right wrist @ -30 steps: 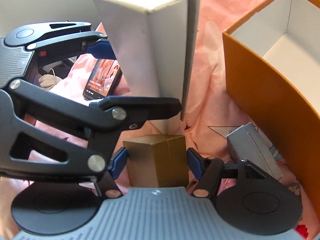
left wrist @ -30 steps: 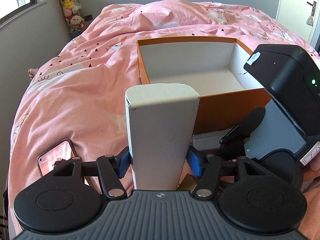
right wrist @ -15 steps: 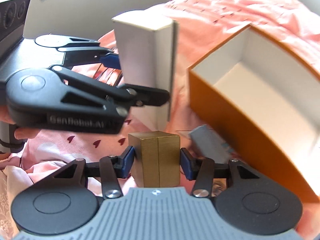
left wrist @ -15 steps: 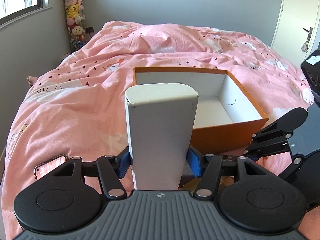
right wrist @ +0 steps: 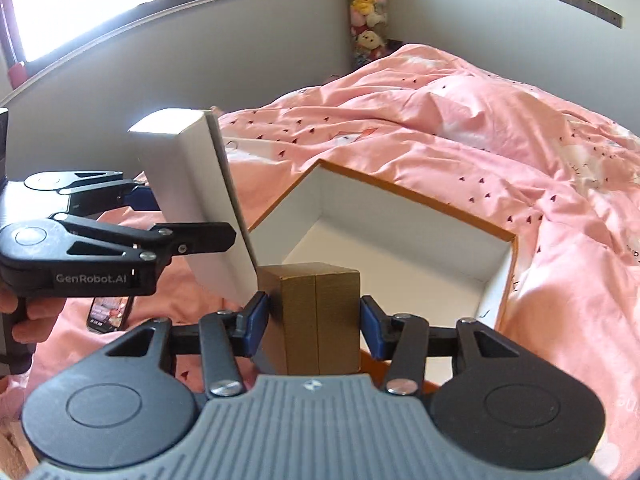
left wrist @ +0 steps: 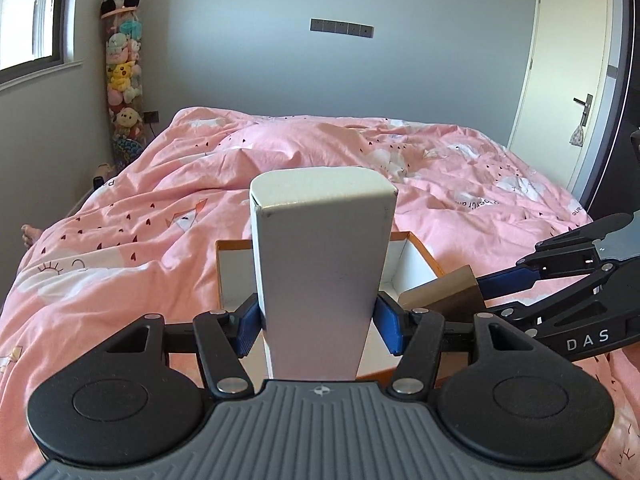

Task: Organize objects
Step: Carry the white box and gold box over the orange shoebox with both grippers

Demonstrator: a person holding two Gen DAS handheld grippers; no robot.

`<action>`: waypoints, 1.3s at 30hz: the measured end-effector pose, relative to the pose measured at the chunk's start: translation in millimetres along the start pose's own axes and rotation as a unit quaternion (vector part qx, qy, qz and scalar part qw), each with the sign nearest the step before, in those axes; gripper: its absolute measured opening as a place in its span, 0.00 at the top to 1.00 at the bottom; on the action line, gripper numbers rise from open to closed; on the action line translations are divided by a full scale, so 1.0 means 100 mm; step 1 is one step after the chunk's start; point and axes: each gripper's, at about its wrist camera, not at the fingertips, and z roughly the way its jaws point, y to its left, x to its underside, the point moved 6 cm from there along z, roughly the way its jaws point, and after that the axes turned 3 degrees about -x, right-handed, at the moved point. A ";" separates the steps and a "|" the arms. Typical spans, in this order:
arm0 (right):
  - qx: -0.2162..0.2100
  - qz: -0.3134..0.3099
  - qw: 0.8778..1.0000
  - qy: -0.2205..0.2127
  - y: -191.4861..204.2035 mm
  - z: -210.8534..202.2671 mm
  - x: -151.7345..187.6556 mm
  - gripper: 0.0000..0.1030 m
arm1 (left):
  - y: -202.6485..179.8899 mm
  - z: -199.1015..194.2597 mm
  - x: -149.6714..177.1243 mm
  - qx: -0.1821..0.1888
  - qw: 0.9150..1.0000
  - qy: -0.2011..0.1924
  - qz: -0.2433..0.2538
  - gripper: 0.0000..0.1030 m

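Note:
My left gripper [left wrist: 318,322] is shut on a tall white box [left wrist: 320,264] and holds it above the near edge of an open orange box [left wrist: 424,250] with a white inside. The white box also shows in the right wrist view [right wrist: 192,204], tilted. My right gripper [right wrist: 316,320] is shut on a small gold box [right wrist: 320,316] over the near edge of the orange box [right wrist: 404,192]. In the left wrist view the gold box [left wrist: 444,294] and right gripper [left wrist: 476,294] are at the right, close beside my left fingers.
The orange box rests on a bed with a pink duvet [left wrist: 120,248]. A phone [right wrist: 108,314] lies on the duvet at the near left. A column of plush toys [left wrist: 122,76] stands in the far left corner. A door [left wrist: 568,80] is at the right.
Both grippers have lifted their boxes off the bed and now hold them higher, over the near edge of the orange box. The grey box on the bed is out of view.

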 end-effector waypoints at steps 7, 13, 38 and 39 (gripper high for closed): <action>0.045 0.047 0.998 -0.014 -0.44 0.26 -0.18 0.50 | -0.05 0.51 -0.08 -0.013 1.000 0.019 0.014 0.34; 0.033 0.094 0.995 0.011 -0.69 0.75 -0.14 0.50 | -0.01 0.96 0.08 -0.014 0.997 0.078 0.026 0.34; 0.000 0.149 0.986 0.078 -1.29 1.66 -0.08 0.50 | 0.22 2.28 0.40 -0.022 0.959 0.276 0.065 0.34; -0.001 0.151 0.985 0.081 -1.31 1.69 -0.07 0.50 | 0.23 2.31 0.42 -0.027 0.957 0.281 0.065 0.34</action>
